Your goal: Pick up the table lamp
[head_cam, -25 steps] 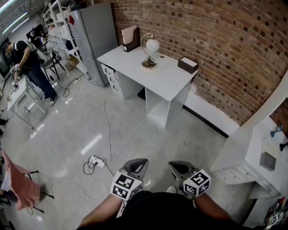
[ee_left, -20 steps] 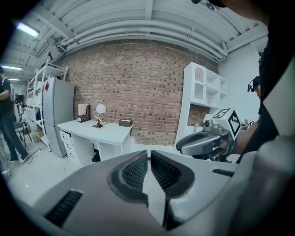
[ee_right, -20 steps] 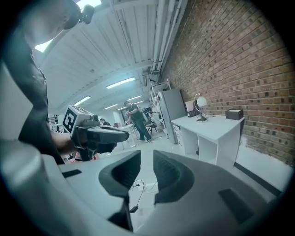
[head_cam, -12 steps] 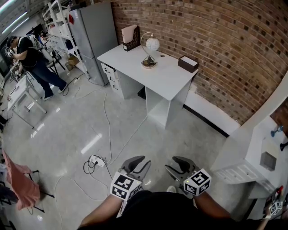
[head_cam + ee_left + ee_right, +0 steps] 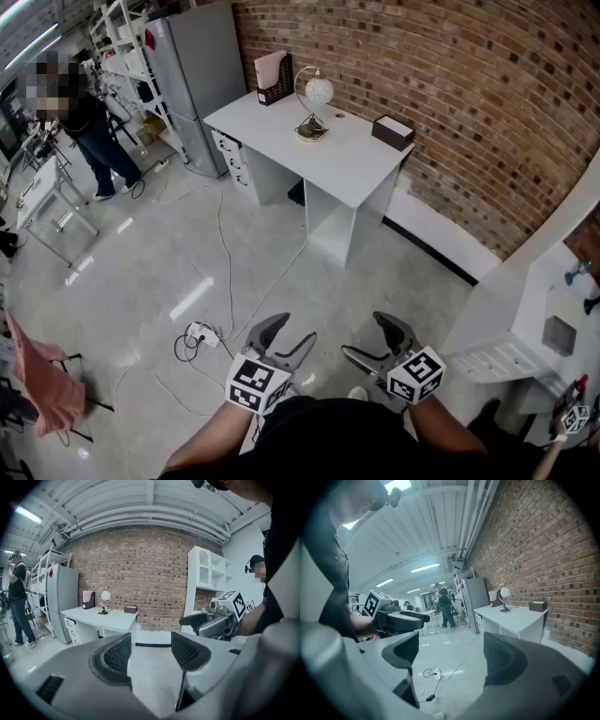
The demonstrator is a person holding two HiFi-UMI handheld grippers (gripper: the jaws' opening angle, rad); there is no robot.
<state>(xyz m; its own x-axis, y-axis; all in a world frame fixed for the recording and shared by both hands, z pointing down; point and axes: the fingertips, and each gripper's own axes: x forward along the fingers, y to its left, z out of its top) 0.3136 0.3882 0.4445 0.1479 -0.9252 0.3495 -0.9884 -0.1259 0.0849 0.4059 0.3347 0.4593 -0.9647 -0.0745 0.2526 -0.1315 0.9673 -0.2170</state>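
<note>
The table lamp [image 5: 314, 108], a white globe in a metal ring on a round base, stands at the far end of the white desk [image 5: 352, 164] against the brick wall. It shows small and far off in the left gripper view [image 5: 103, 602] and the right gripper view [image 5: 504, 596]. Both grippers hang low in front of me, far from the desk. My left gripper [image 5: 292, 328] [image 5: 150, 651] and right gripper [image 5: 364, 335] [image 5: 450, 653] have just been opening their jaws. Both are open, with only floor between them.
A black box [image 5: 392, 133] and a file holder [image 5: 271, 79] share the desk. A grey cabinet [image 5: 202, 75] stands left of it. A power strip with cables [image 5: 200, 337] lies on the floor ahead. A person [image 5: 89, 131] stands far left; white shelving [image 5: 553, 309] at right.
Both grippers' jaws went from shut to spread apart while the hands stayed put. The person in the background moved a little to the right.
</note>
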